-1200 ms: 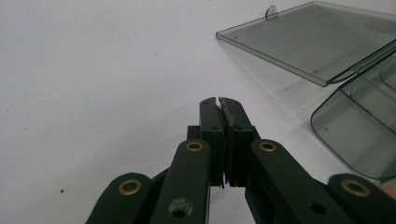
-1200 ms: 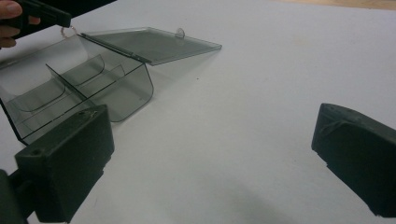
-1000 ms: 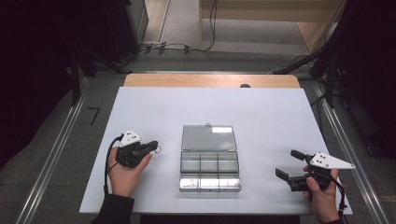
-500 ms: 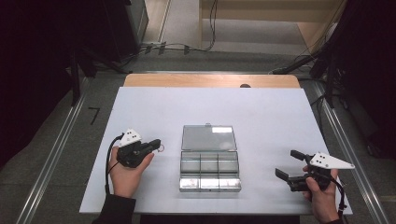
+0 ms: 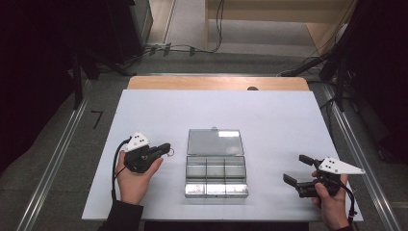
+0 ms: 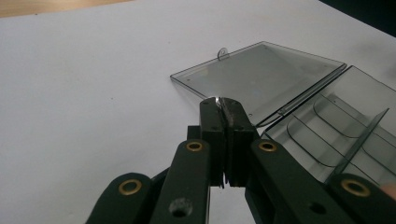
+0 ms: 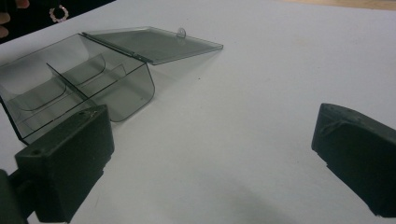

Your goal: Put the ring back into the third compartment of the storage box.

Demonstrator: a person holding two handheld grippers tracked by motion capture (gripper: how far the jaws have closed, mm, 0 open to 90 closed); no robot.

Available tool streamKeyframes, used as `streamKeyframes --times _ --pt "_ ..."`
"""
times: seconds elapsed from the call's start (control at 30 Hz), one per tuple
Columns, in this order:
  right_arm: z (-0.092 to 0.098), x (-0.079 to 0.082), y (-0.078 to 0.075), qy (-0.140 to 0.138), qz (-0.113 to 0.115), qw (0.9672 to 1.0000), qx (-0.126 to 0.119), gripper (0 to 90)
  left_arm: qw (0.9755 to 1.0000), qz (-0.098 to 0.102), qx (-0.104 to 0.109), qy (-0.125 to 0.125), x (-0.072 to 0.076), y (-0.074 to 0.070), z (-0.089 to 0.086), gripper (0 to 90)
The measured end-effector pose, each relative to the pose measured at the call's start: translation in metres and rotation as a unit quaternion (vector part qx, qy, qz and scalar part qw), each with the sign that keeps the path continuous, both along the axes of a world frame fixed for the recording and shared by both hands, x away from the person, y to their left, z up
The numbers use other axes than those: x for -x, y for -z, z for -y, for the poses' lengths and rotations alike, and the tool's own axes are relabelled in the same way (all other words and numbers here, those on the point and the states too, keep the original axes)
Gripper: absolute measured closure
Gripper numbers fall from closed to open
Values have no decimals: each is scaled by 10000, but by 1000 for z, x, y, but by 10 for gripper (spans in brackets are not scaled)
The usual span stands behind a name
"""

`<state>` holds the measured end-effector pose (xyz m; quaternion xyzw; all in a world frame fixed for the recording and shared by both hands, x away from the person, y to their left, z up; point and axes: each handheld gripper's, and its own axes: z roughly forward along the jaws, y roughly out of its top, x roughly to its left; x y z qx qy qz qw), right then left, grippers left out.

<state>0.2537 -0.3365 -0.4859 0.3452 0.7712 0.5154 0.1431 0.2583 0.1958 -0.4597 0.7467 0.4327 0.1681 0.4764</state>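
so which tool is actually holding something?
The left tool: its jaws are shut on a small ring beside the open clear box. The right tool stands wide open, nothing between.

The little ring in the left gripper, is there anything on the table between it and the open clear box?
Nothing visible. The left gripper is shut on the small ring, just left of the clear compartment box. Only bare white table lies between them, and the lid lies flat behind the compartments.
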Motion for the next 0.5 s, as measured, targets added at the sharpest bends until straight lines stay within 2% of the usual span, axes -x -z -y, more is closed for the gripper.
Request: streamKeyframes --times 0.5 --pt "-1 0 0 -18 -32 10000 15 0 9998 56 96 141 -1 -5 12 882"
